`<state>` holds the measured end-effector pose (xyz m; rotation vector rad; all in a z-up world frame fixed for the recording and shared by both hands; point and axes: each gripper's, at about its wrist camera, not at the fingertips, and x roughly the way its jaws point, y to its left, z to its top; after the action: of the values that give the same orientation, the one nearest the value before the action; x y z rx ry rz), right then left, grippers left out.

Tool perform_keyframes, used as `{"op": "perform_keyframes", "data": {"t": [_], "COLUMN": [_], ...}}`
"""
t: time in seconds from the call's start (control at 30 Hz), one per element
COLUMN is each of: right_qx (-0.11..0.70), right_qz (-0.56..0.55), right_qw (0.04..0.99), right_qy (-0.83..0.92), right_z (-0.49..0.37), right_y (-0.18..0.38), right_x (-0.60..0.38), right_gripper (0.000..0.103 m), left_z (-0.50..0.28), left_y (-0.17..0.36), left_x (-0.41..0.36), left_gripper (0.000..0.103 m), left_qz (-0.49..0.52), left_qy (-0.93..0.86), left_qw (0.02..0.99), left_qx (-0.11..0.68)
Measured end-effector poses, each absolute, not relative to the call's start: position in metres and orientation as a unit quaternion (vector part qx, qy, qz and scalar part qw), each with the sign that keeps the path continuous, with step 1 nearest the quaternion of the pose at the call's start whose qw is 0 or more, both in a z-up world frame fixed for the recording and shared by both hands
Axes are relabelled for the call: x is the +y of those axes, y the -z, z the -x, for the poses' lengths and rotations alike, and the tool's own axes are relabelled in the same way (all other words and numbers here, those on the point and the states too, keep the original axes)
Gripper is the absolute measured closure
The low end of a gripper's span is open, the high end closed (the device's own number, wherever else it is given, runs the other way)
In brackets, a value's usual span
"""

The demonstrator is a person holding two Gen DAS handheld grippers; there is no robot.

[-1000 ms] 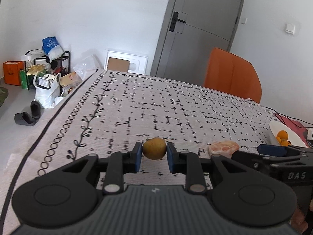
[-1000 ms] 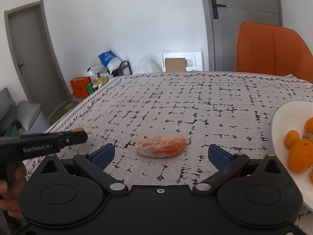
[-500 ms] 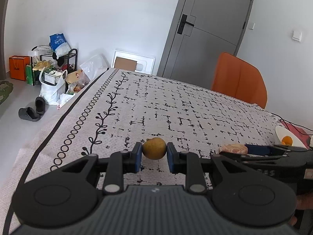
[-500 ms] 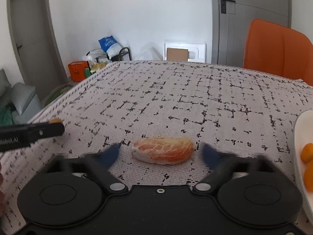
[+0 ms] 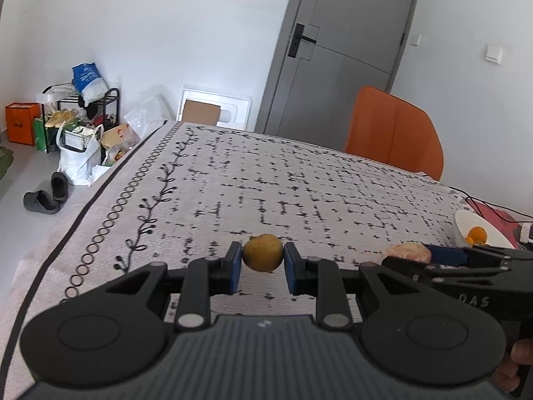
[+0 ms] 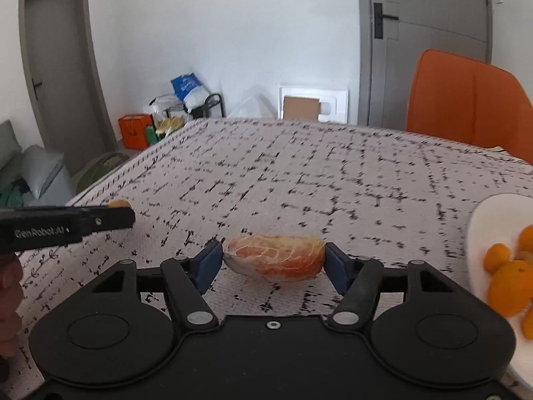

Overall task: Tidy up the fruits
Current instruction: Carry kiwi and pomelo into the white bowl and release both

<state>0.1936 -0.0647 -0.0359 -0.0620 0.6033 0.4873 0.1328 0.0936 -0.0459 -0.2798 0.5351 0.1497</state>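
Note:
My left gripper (image 5: 262, 258) is shut on a small yellow-brown round fruit (image 5: 262, 252) and holds it just above the patterned tablecloth (image 5: 266, 180). My right gripper (image 6: 273, 261) has closed on a peeled orange-pink citrus segment (image 6: 273, 257), both blue pads touching its ends, low over the cloth. The segment also shows in the left wrist view (image 5: 408, 252), with the right gripper (image 5: 446, 256) around it. A white plate (image 6: 479, 220) with several small oranges (image 6: 508, 285) sits at the right; it also shows in the left wrist view (image 5: 466, 220).
An orange chair (image 5: 394, 133) stands at the table's far side. The left gripper's body (image 6: 66, 225) crosses the right wrist view at the left. A black cable and a red object (image 5: 496, 215) lie behind the plate. The floor at the left holds bags and slippers.
My right gripper has moved forward around the citrus segment and closed from wide open onto its ends. My left gripper keeps hold of the round fruit.

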Motion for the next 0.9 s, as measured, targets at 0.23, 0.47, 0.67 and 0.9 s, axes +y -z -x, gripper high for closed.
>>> {"op": "perform_keyframes", "data": {"t": [0.23, 0.47, 0.67, 0.9], "right_qx": [0.273, 0.26, 0.251, 0.246], "right_qz": [0.005, -0.012, -0.021, -0.035], "right_qw": [0.937, 0.947, 0.954, 0.959], "right_qy": [-0.217, -0.187, -0.161, -0.137], "right_z": [-0.183, -0.178, -0.173, -0.169], "right_y": [0.025, 0.02, 0.017, 0.021], "right_x": [-0.092, -0.124, -0.149, -0.176], "right_gripper": [0.04, 0.04, 0.04, 0.04], "left_z": [-0.143, -0.153, -0.16, -0.17], "left_y": [0.039, 0.033, 0.029, 0.026], "left_x": [0.069, 0.038, 0.015, -0.011], "left_gripper": [0.078, 0.078, 0.078, 0.078], "left_qz": [0.119, 0.102, 0.088, 0.072], "left_qy": [-0.052, -0.025, -0.003, 0.017], "left_qw": [0.956, 0.959, 0.961, 0.961], "left_qx": [0.264, 0.264, 0.264, 0.266]}}
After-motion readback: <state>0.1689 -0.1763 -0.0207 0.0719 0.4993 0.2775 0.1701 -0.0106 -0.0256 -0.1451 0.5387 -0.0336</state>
